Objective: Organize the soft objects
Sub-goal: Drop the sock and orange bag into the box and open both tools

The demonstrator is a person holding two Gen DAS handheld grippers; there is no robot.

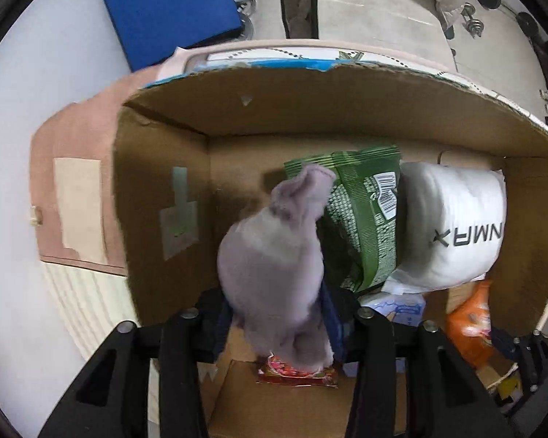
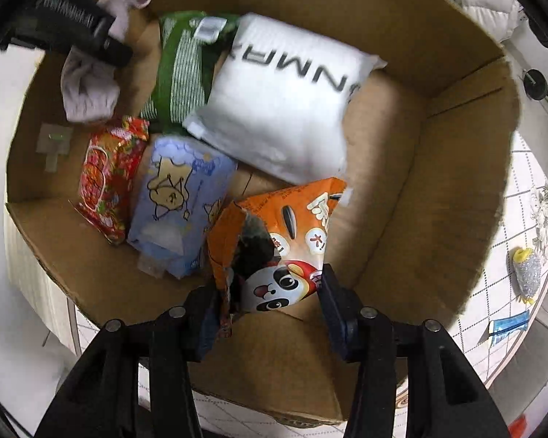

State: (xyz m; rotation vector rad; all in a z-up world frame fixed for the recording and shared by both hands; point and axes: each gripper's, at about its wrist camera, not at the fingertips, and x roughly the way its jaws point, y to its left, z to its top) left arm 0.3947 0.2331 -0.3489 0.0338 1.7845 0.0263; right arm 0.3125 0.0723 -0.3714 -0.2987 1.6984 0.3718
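My left gripper [image 1: 277, 328] is shut on a grey-lilac sock [image 1: 274, 255] and holds it inside an open cardboard box [image 1: 157, 189]. The sock [image 2: 87, 80] and left gripper [image 2: 102, 42] also show at the top left of the right wrist view. My right gripper [image 2: 270, 314] is shut on an orange panda snack bag [image 2: 285, 241] over the box [image 2: 438, 182]. In the box lie a white pillow [image 2: 285, 109], a green bag [image 2: 182, 69], a red packet [image 2: 107, 179] and a light blue tissue pack [image 2: 179, 200].
The box stands on a white tiled cloth [image 2: 522, 255]. A yellow-and-silver scrubber [image 2: 526, 270] and a blue item [image 2: 507, 326] lie on the cloth at the right. A blue board [image 1: 164, 7] and a pink flap [image 1: 73, 164] lie beyond the box.
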